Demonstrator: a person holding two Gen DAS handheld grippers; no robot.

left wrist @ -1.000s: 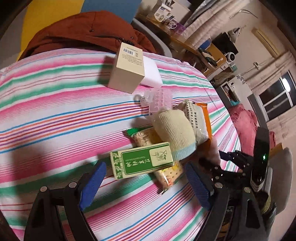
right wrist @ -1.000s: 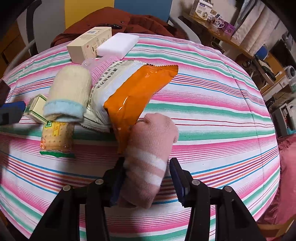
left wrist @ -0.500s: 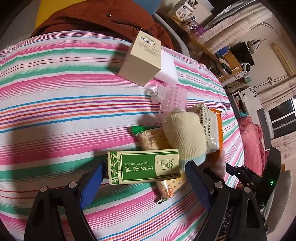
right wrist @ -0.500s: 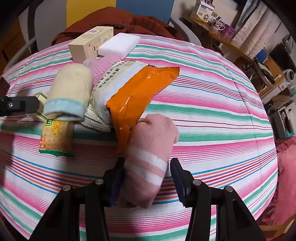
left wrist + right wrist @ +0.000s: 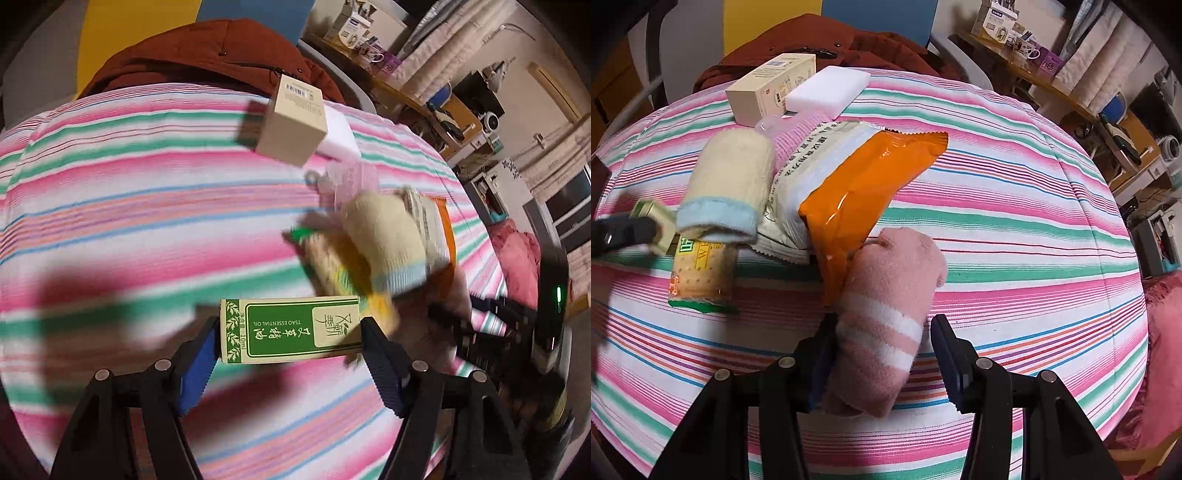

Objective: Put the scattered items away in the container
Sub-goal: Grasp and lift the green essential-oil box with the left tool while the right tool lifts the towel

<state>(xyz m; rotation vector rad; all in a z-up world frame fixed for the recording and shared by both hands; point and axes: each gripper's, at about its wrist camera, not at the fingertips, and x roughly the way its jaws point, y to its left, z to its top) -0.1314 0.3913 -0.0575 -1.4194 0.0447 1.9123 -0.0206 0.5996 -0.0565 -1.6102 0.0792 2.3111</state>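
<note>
Green-and-cream box (image 5: 291,326) — leaf print, "TSAO ESSENTIAL OIL" label.

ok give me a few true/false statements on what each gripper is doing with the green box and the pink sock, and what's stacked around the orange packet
1. The left gripper has the green box between its pads. True; its jaws have just been closing.
2. The right gripper straddles the cream sock. False: it straddles the pink sock.
3. The cream sock lies partly on the cracker packet. True.
4. The orange packet stands upright. False: it lies flat.
5. The white sponge sits beside the beige carton. True.
</note>
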